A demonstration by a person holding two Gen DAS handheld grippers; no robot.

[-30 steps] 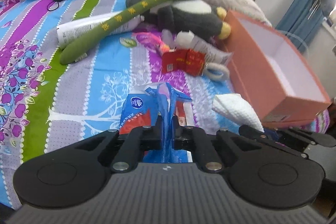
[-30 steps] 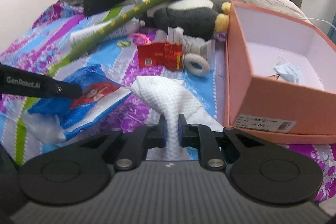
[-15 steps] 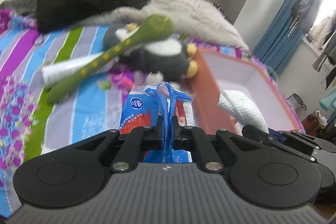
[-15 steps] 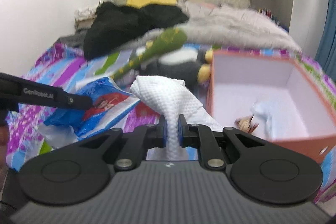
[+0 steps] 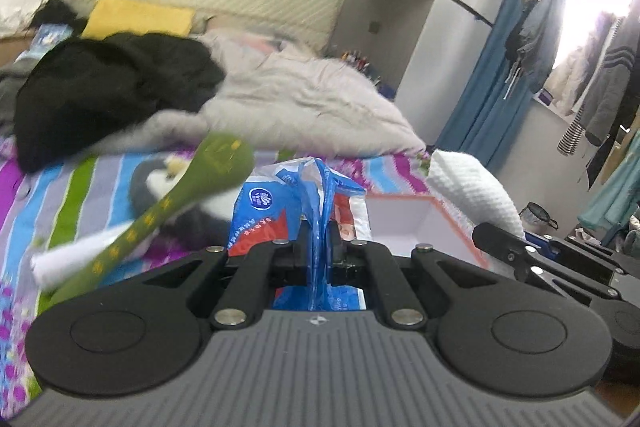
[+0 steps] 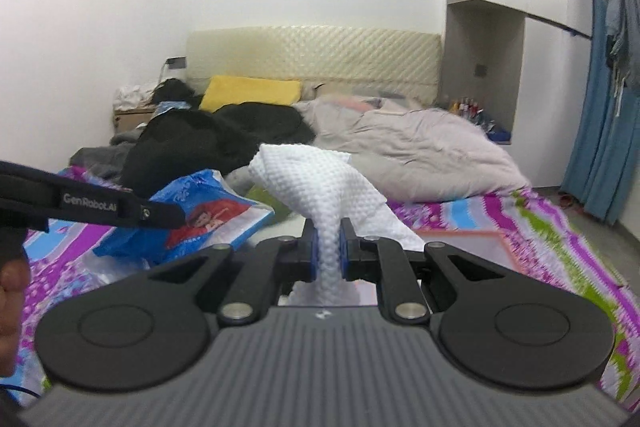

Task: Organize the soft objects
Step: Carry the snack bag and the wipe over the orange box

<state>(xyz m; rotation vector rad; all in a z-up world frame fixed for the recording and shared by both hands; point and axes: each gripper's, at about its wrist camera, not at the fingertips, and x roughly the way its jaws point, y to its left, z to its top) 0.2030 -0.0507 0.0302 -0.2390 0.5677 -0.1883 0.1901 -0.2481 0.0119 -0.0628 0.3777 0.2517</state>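
My left gripper [image 5: 319, 251] is shut on a blue and red plastic tissue pack [image 5: 280, 211], held up above the bed. It also shows in the right wrist view [image 6: 208, 215]. My right gripper [image 6: 328, 255] is shut on a white textured cloth [image 6: 320, 187], held up in the air; the cloth shows at the right of the left wrist view [image 5: 472, 195]. The orange box [image 5: 400, 223] with a white inside lies just beyond and below both grippers. A green plush stick [image 5: 172, 207] lies across a grey and white plush penguin [image 5: 168, 183].
The bed has a striped purple, blue and green cover [image 6: 520, 219]. A black garment [image 5: 100, 95], a grey duvet [image 6: 420, 151] and a yellow pillow [image 6: 252, 93] lie further back. Blue curtains [image 6: 604, 131] and hanging clothes [image 5: 600, 75] are at the right.
Both grippers have risen and tilted up with their loads, so the bed and the box have dropped low in view. The grips have not changed.
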